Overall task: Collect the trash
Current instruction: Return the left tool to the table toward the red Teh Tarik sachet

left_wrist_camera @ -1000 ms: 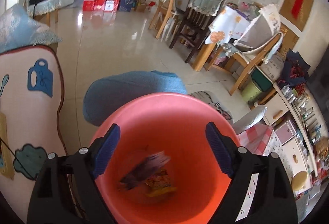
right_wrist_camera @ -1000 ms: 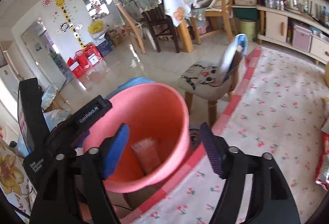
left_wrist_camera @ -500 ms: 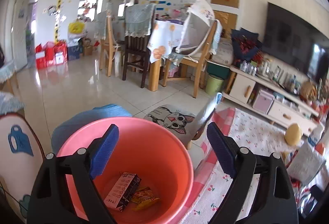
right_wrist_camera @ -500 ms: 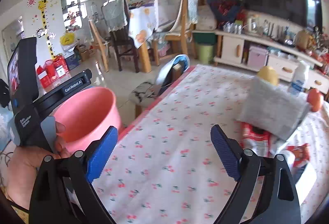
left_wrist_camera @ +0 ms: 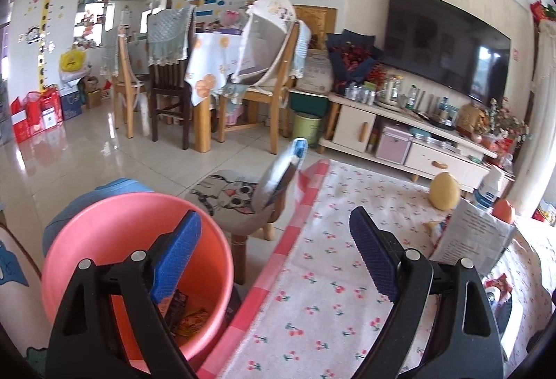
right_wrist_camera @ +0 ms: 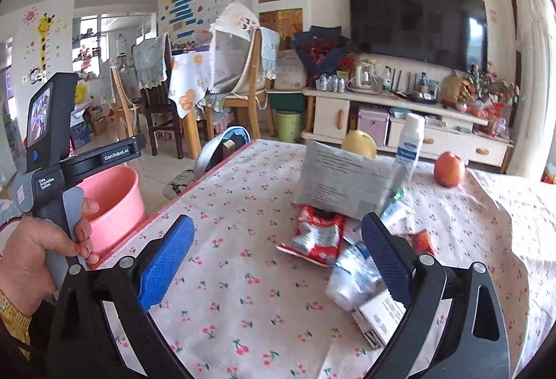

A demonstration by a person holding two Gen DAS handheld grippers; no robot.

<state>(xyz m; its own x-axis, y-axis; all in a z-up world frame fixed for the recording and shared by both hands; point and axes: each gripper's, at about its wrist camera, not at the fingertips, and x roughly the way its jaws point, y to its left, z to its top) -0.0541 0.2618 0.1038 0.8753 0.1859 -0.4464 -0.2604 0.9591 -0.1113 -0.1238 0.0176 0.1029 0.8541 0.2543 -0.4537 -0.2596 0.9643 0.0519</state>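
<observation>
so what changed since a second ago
Both grippers swung away from over the pink bucket toward the cherry-print table and its trash pile. The right gripper jaws are opening, nothing between them. The left gripper stays open and empty; the wrappers remain in the bucket.

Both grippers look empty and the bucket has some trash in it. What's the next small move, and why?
Probably ease the right gripper forward onto the red wrapper: its empty jaws are opening, and that wrapper lies nearest on the tablecloth, ahead of the crushed bottle.

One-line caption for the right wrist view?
Right gripper, jaws opening and empty, faces red-and-silver snack wrapper on cherry-print tablecloth.
</observation>
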